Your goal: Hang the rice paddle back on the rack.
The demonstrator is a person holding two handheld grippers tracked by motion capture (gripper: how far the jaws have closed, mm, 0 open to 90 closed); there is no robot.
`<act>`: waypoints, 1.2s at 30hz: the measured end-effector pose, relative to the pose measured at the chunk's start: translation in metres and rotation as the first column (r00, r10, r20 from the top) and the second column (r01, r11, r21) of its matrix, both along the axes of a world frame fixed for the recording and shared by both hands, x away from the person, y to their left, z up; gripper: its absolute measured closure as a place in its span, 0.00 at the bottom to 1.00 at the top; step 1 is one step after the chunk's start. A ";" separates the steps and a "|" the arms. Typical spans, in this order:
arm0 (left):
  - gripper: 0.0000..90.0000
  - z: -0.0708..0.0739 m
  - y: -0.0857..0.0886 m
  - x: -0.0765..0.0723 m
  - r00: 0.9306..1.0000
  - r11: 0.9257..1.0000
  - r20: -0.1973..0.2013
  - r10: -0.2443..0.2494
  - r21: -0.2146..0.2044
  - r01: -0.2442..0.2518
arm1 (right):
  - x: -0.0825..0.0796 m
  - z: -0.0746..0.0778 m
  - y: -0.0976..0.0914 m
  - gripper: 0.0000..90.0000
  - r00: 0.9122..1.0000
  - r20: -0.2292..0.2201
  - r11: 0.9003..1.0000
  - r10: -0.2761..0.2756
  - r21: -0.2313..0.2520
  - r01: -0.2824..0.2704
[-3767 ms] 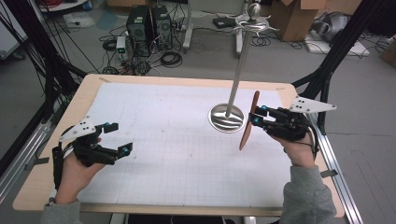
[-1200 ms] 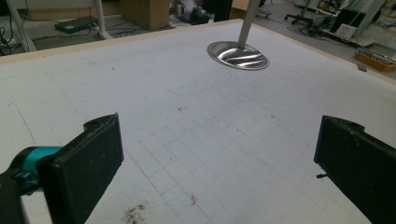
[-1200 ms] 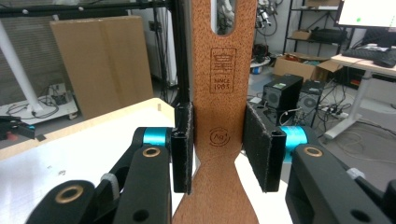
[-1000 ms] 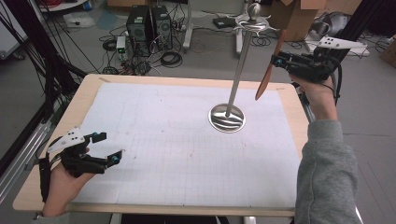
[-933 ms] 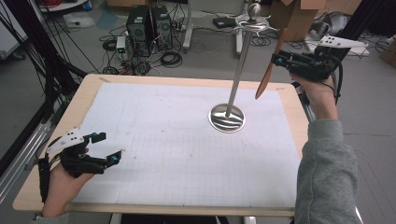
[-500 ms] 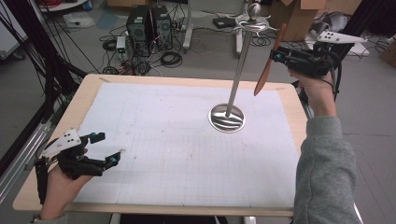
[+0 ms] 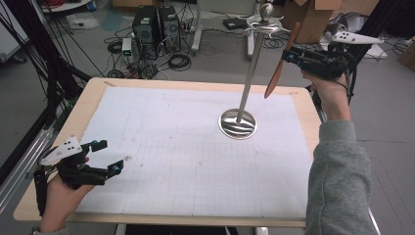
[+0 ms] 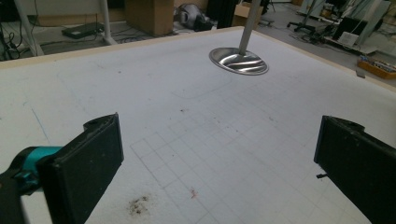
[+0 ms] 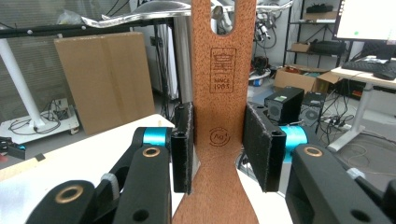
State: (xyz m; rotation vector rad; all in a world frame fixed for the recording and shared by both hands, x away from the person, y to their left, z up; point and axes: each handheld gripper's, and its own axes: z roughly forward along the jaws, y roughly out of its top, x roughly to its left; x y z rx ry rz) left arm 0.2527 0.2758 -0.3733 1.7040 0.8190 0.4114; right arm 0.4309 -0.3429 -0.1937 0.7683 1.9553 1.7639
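Right gripper [image 7: 292, 55] clamps a flat brown wooden spatula [image 7: 281, 63] beside the tall chrome stand [image 7: 249, 68]; its own view reveals stamped lettering. Left gripper [image 7: 100, 156] rests spread wide.

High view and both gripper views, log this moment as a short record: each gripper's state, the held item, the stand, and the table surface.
left gripper: open, holding nothing, low over the near left of the table
right gripper: shut on the wooden spatula, raised near the stand's top
wooden spatula: slotted handle end up, stamped "SINCE 1983"
metal stand: upright pole on a round base, hooks at top
table: wooden, covered by white grid paper
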 end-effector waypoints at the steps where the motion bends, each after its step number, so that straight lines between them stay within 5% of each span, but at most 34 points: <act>1: 0.02 0.000 0.000 0.000 1.000 1.000 0.000 0.000 0.001 0.000 | 0.000 0.000 0.000 0.72 1.000 0.001 1.000 0.005 0.005 -0.005; 6: 0.02 0.002 0.001 -0.001 1.000 1.000 0.006 0.003 -0.010 -0.003 | 0.001 0.000 0.003 0.72 1.000 0.007 0.999 0.017 0.036 -0.017; 36: 0.02 0.004 0.010 -0.006 1.000 1.000 0.015 0.026 -0.010 -0.026 | 0.008 -0.012 0.011 0.72 1.000 -0.006 0.999 0.029 0.027 -0.029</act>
